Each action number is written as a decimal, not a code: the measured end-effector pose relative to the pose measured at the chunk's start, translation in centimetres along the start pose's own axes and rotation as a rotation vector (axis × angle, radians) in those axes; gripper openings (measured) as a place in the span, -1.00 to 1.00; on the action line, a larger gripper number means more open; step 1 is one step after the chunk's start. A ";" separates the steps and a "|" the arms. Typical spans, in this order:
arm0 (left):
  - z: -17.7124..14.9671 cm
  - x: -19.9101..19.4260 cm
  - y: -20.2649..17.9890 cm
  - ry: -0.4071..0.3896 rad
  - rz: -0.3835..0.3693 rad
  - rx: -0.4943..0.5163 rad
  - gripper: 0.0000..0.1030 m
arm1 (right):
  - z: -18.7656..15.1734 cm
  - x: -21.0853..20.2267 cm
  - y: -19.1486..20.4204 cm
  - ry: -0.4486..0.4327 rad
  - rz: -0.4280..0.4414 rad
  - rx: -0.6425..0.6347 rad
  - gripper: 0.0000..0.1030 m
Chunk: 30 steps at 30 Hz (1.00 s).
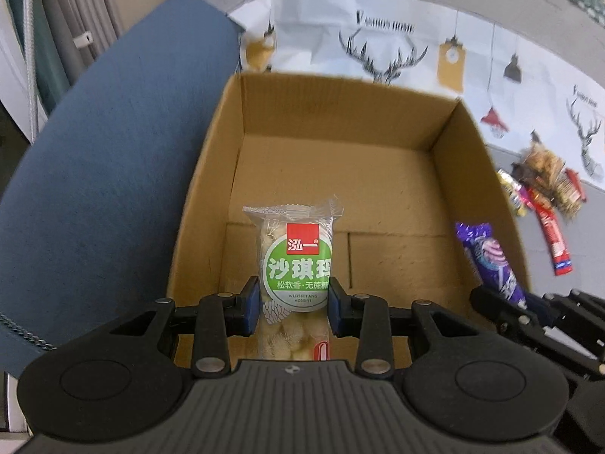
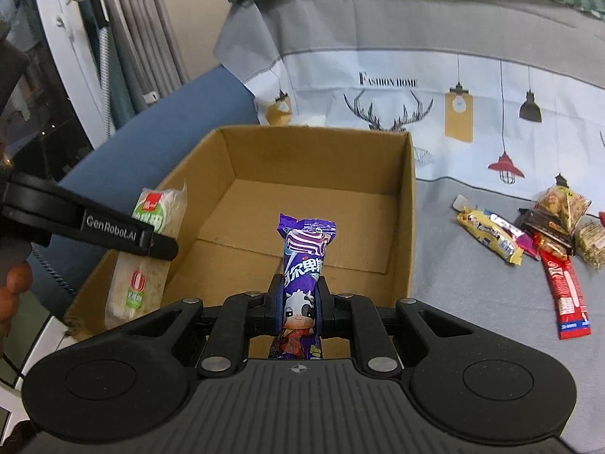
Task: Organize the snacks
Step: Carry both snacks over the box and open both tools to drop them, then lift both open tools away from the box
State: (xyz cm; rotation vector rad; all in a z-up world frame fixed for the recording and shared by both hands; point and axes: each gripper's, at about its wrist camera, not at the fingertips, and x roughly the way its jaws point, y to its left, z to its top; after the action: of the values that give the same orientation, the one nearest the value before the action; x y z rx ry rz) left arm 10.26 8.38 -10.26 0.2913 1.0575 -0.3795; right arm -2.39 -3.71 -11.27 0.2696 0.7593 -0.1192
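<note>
Clear sachima packet [image 1: 293,265] with a green round label and red square logo, clamped upright between the blue pads of the left gripper [image 1: 294,304], jaws closed to the packet's width, held over the near edge of the open cardboard box [image 1: 211,174]. Same packet seen side-on from the right wrist view [image 2: 151,249], gripped by a black finger marked "GenRobot.AI" above the box's left wall.

Purple candy bar [image 2: 302,268] with a cartoon cow, pinched upright in the right gripper [image 2: 298,312], jaws narrowed tight onto the wrapper, poised above the near part of the box [image 2: 406,208]. From the left wrist view, that bar [image 1: 487,261] tilted just beside the box's right wall.

Bare brown floor inside the box, flaps lying flat.

To the right, well apart from the box, a loose pile of snacks [image 2: 548,227] on a grey patterned cloth [image 2: 472,302]: a yellow bar [image 2: 489,236], a long red packet [image 2: 567,295], clear-wrapped grain bars [image 2: 565,204].

Blue fabric surface [image 1: 113,151] left of the box; antlers and hanging lamps printed on the cloth behind.
</note>
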 end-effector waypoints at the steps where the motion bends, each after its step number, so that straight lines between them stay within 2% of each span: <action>1: 0.0 0.6 0.1 0.012 0.005 0.002 -0.24 | 0.0 0.6 -0.1 0.007 -0.002 0.001 -0.69; 5: -0.3 2.3 0.4 0.037 0.015 0.012 -0.24 | -0.2 2.4 -0.4 0.037 -0.007 0.009 -0.69; 6: -0.3 2.6 0.4 0.032 0.022 0.015 -0.11 | -0.2 2.8 -0.5 0.044 -0.008 0.011 -0.69; 7: -0.3 2.7 0.4 0.021 0.035 0.014 0.11 | -0.2 3.1 -0.5 0.050 -0.007 0.013 -0.69; 8: -0.2 2.8 0.5 0.016 0.044 0.013 0.79 | -0.1 3.4 -0.5 0.055 -0.006 0.013 -0.65; 9: -0.1 2.6 0.6 0.009 0.055 0.008 0.98 | 0.0 3.6 -0.5 0.056 -0.002 0.012 -0.58; 10: -0.1 2.2 0.7 -0.015 0.063 0.002 0.99 | 0.4 3.7 -0.5 0.054 -0.002 0.017 -0.46; 12: -0.2 1.4 0.9 -0.037 0.056 0.006 0.99 | 1.0 3.3 -0.6 0.038 0.000 0.035 0.54; 13: -0.4 1.2 1.0 -0.032 0.053 0.007 0.99 | 1.2 2.8 -0.7 0.016 -0.007 0.047 0.68; 16: -1.7 0.2 1.3 -0.008 0.057 -0.006 0.99 | 1.1 0.6 -0.4 -0.041 -0.004 0.025 0.73; 20: -5.2 -2.4 1.7 0.004 0.062 -0.037 0.99 | -0.9 -2.4 0.5 -0.002 0.008 0.010 0.78; 23: -8.9 -5.1 2.0 0.009 0.084 -0.099 0.99 | -3.1 -5.3 1.4 0.023 0.010 0.005 0.81; 26: -11.7 -7.3 1.7 0.006 0.063 -0.117 0.99 | -5.0 -8.4 2.3 0.026 0.008 -0.012 0.82; 30: -14.1 -10.4 0.5 -0.059 0.072 -0.095 0.99 | -6.5 -12.0 3.1 -0.029 -0.019 -0.070 0.83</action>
State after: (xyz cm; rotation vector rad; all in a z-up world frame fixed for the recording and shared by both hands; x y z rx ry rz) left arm -5.14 16.29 -7.55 0.2309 1.0008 -0.2705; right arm -14.71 1.22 -6.82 0.1934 0.7357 -0.1138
